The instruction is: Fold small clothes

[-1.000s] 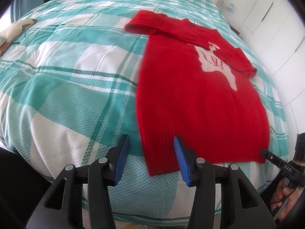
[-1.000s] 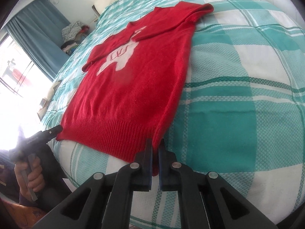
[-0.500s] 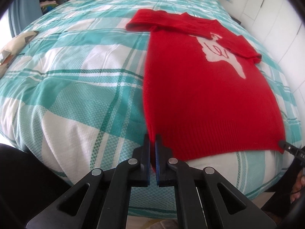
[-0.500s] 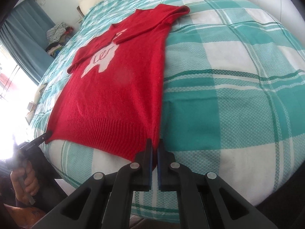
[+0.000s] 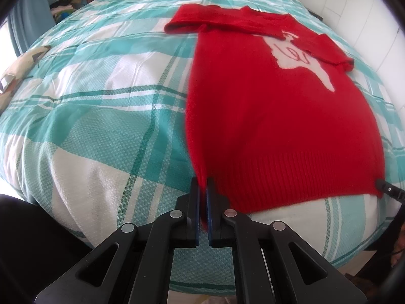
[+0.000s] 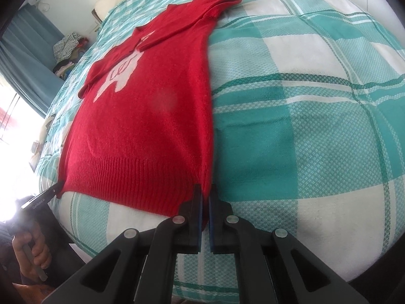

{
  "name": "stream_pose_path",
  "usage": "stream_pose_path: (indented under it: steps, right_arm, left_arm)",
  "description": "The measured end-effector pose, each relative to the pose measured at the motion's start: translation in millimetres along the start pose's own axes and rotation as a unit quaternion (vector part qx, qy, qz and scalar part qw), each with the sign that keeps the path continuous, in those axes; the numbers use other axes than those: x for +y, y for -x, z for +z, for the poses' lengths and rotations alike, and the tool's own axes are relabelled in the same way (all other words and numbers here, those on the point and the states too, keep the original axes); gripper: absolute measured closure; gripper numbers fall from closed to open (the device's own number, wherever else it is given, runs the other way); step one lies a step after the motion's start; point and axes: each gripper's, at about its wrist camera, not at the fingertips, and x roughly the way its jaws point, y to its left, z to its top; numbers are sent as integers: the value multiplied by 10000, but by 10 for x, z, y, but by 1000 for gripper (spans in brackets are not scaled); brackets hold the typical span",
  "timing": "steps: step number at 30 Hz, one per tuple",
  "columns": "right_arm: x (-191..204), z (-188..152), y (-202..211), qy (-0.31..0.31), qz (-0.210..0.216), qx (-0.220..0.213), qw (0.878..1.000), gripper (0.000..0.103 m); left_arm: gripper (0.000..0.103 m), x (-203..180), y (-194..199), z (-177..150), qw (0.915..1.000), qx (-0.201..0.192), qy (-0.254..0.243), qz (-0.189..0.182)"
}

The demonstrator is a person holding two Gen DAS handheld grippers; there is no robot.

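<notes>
At red sweater (image 5: 276,131) hem: L gripper (image 5: 202,200), R gripper (image 6: 205,200) both pinching corners. I'd worry thin knit bite slips w/ uneven lift.

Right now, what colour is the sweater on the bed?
Red sweater with a white picture, clearest in the left wrist view.

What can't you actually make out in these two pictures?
- White figure on the red knitted sweater: left wrist view, top covered by a folded sleeve.
- Heap of clothes by the curtain: right wrist view, too small.
- Window side: right wrist view, washed out by glare.
</notes>
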Motion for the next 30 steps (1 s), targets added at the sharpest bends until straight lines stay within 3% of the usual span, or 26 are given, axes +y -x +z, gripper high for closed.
stream_pose_path:
  steps: [6,11,14,16,17,20,23,26,27,30]
  right_arm:
    - [-5,-19,14,-56,61,-93,9999,98]
    - [27,-43,54,-32,101,-133,9999,88]
    - [64,-70,103,-39,-12,-51,10000,74]
    - [75,-90,158,-53,-143,1,9999,59]
    - [77,-98,195,-55,-228,7,9997,56]
    - [38,-99,326,-20,-521,-57,9986,53]
    - [-3,-57,520,109,-980,-368,9944,53]
    - [-10,46,775,299,-1471,-1041,9832,50]
    - [-3,82,852,342,-1579,-1289,9784,45]
    - [37,166,991,425,-1619,-1878,9678,35]
  left_arm:
    - [98,-32,13,-7,9999,-50,-71,103]
    - [91,-11,57,-18,9999,-88,-32,110]
    - [59,33,117,-44,9999,-96,78,70]
    - [19,80,163,-75,9996,-100,223,132]
    - [16,111,187,-92,9994,-90,316,117]
    - [15,196,280,-152,9984,-66,556,-25]
    - [15,261,471,-178,9972,-326,667,-47]
    - [15,301,709,-70,9946,-809,620,192]
    - [14,320,781,-2,9927,-1013,608,257]
    - [9,373,919,230,9863,-1473,659,334]
